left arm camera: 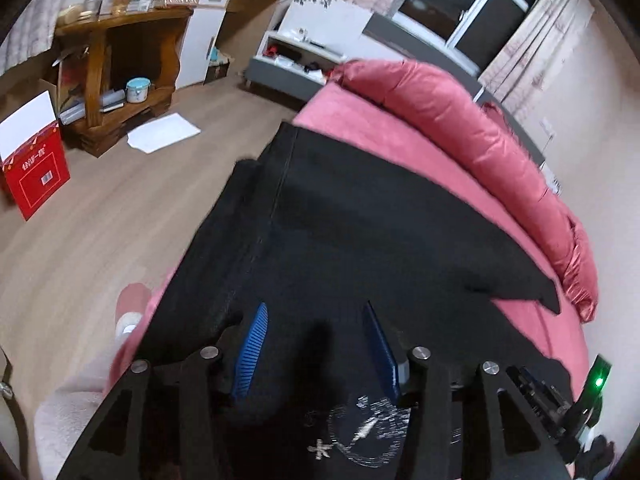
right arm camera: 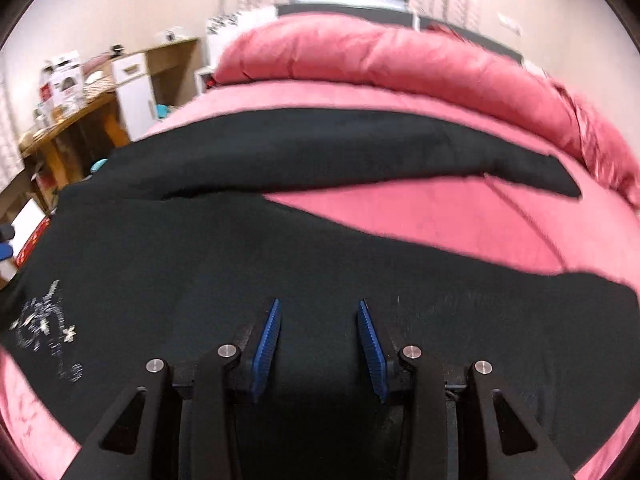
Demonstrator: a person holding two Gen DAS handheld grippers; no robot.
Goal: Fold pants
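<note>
**Both tools above the spread pants, before a fold**

Black pants [right arm camera: 280, 264] lie on the pink bed [right arm camera: 460, 216], legs splayed apart. To fold cleanly, pinch matching edges and lay one leg over the other. Left tool [left arm camera: 316, 316] and right tool [right arm camera: 319, 312] stand open, apparently holding nothing; contact with the cloth is unclear.
</note>
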